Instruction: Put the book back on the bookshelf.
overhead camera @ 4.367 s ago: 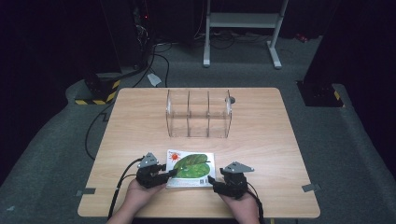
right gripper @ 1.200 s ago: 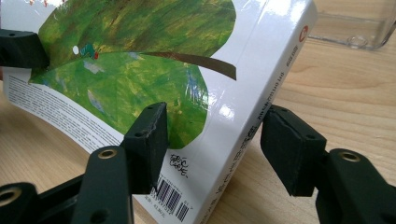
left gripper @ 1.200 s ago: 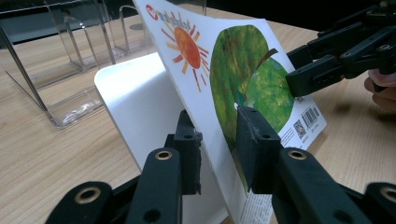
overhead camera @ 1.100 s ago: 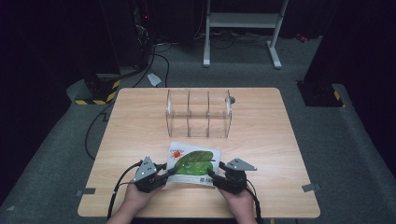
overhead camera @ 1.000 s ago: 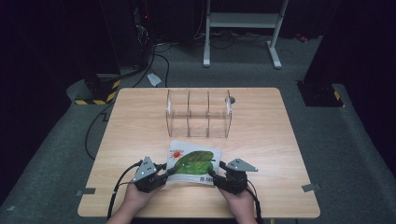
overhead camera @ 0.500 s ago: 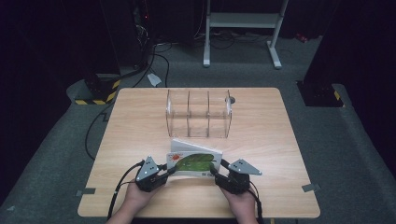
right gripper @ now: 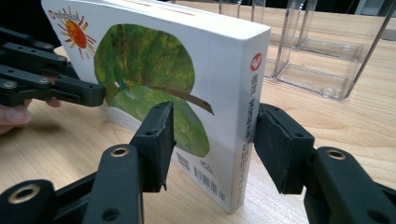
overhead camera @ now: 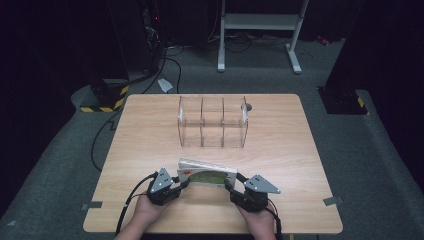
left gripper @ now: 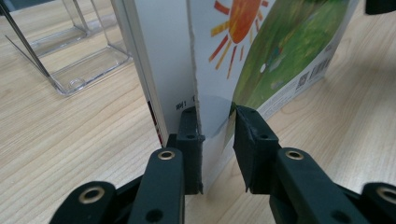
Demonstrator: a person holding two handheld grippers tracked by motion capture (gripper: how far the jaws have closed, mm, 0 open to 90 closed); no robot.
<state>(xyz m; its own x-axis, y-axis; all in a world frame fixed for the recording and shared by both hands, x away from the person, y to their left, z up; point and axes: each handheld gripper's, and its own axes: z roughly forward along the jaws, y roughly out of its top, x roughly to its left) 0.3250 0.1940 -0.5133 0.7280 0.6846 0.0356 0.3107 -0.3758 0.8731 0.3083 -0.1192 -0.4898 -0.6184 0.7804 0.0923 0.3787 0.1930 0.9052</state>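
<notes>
A white book (overhead camera: 207, 176) with a green leaf and an orange sun on its cover stands tilted on its long edge near the table's front. My left gripper (overhead camera: 181, 181) holds its left end. In the left gripper view, that gripper (left gripper: 217, 116) pinches the front cover (left gripper: 280, 46), and its jaws have just opened a little. My right gripper (overhead camera: 231, 184) is at the right end. In the right gripper view, the jaws of my right gripper (right gripper: 212, 121) straddle the spine of the book (right gripper: 149, 60) and have been closing on it.
A clear plastic rack (overhead camera: 212, 122) with three slots stands at the middle of the wooden table (overhead camera: 280, 145), just beyond the book. A small dark round thing (overhead camera: 248, 106) lies by its far right corner. Dark floor, cables and a metal stand lie beyond.
The book has tipped up from nearly flat to standing steeply on its near edge. Both hands stay at its two ends.
</notes>
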